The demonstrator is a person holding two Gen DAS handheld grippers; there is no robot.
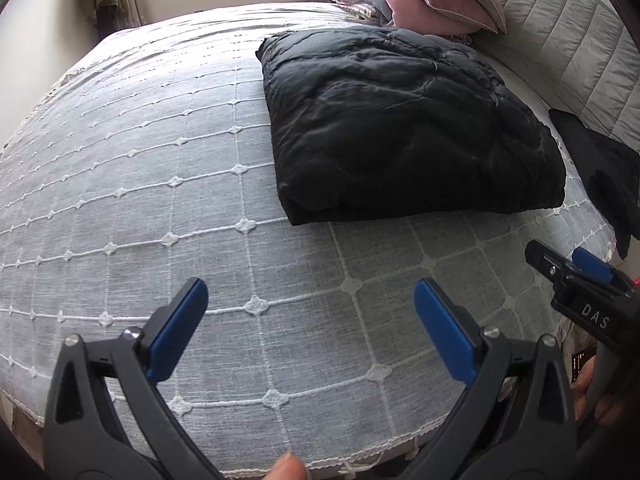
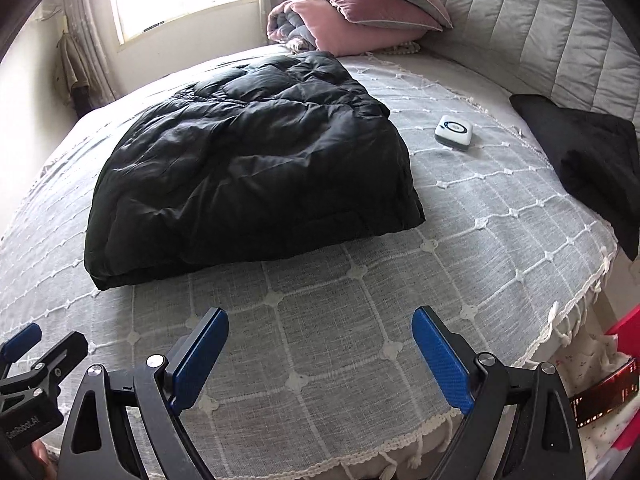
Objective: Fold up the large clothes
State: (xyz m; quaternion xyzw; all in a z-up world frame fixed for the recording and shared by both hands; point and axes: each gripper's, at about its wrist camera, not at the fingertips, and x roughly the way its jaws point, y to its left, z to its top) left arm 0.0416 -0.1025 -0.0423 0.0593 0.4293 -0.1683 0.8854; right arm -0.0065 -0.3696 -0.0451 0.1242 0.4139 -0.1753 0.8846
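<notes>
On the grey bedspread [image 2: 360,360]: one black padded jacket [image 2: 248,160], folded into a thick bundle, mid-bed. Left gripper [image 1: 310,312] and right gripper [image 2: 320,340]: both spread wide, empty, near the bed's edge. Judgement: fold looks complete; any tidying should press edges square, not lift.

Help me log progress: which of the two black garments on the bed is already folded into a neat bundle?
The puffy black jacket in the middle of the bed, a squared bundle. The other black garment lies loose at the bed's right edge by the headboard.
</notes>
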